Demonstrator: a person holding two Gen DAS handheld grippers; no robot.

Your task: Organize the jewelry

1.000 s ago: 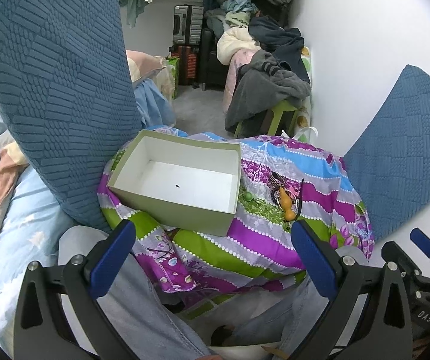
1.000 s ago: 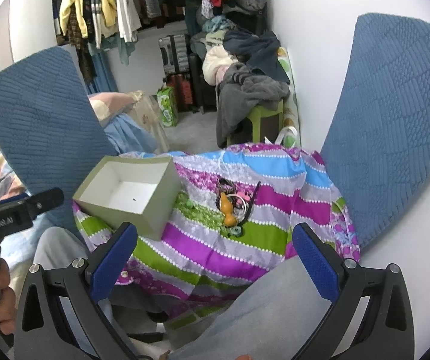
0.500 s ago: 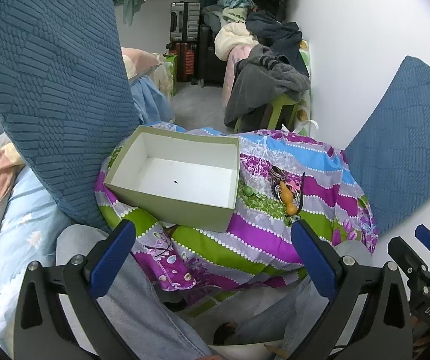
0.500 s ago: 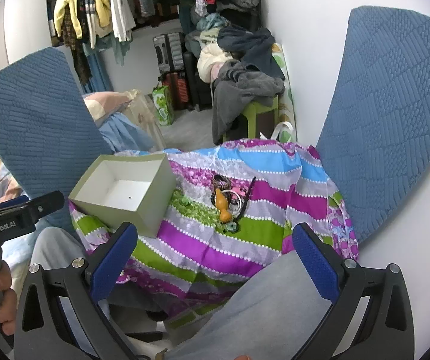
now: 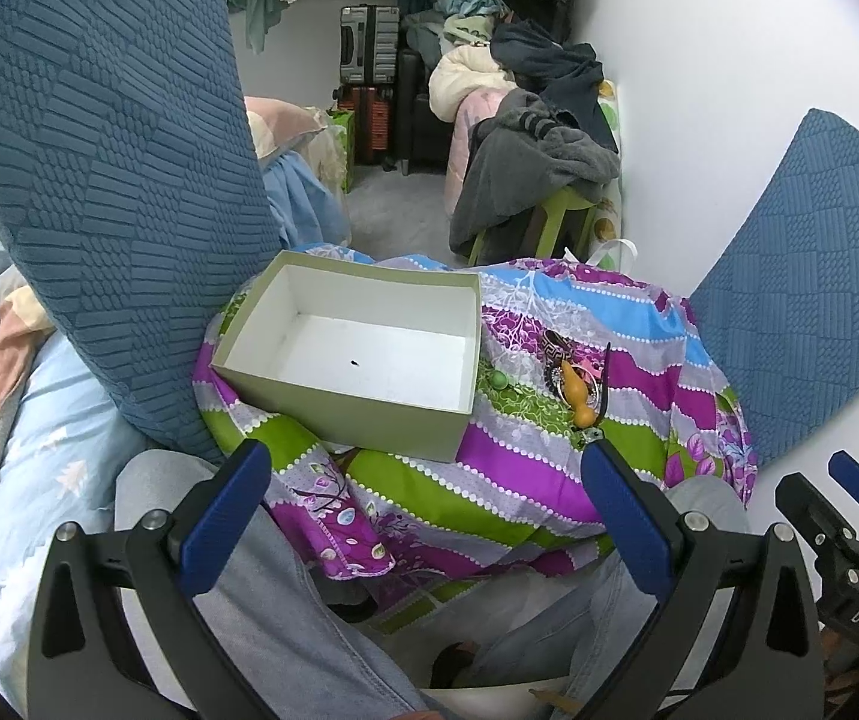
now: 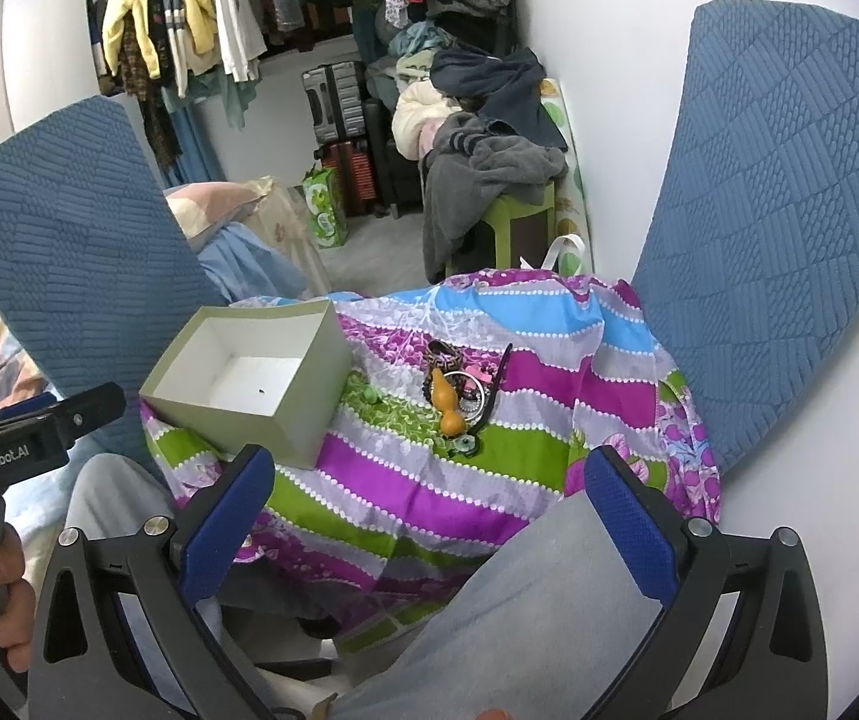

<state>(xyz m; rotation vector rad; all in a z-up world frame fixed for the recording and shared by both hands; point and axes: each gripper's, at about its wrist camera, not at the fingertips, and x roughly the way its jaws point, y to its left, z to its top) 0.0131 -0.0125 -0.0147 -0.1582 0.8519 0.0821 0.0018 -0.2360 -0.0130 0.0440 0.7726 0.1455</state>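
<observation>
An open pale-green box [image 5: 363, 348] with a white inside stands on a striped purple, green and blue cloth [image 5: 489, 480]; it also shows in the right wrist view [image 6: 249, 384]. Right of it lies a small pile of jewelry [image 5: 576, 381] with an orange gourd pendant, rings and a dark cord, also in the right wrist view [image 6: 459, 393]. A green bead [image 5: 498, 381] lies between box and pile. My left gripper [image 5: 423, 510] is open and empty, below the box. My right gripper [image 6: 429, 516] is open and empty, below the pile.
Two blue quilted cushions [image 5: 105, 168] [image 6: 777, 210] stand left and right of the cloth. My grey-trousered legs [image 6: 519, 618] are under both grippers. A clothes-laden green stool [image 5: 549, 222], suitcases [image 5: 369, 48] and a white wall [image 5: 729, 90] are behind.
Both grippers have drifted slightly; the box and jewelry sit a little lower and nearer in both views. Nothing was picked up.
</observation>
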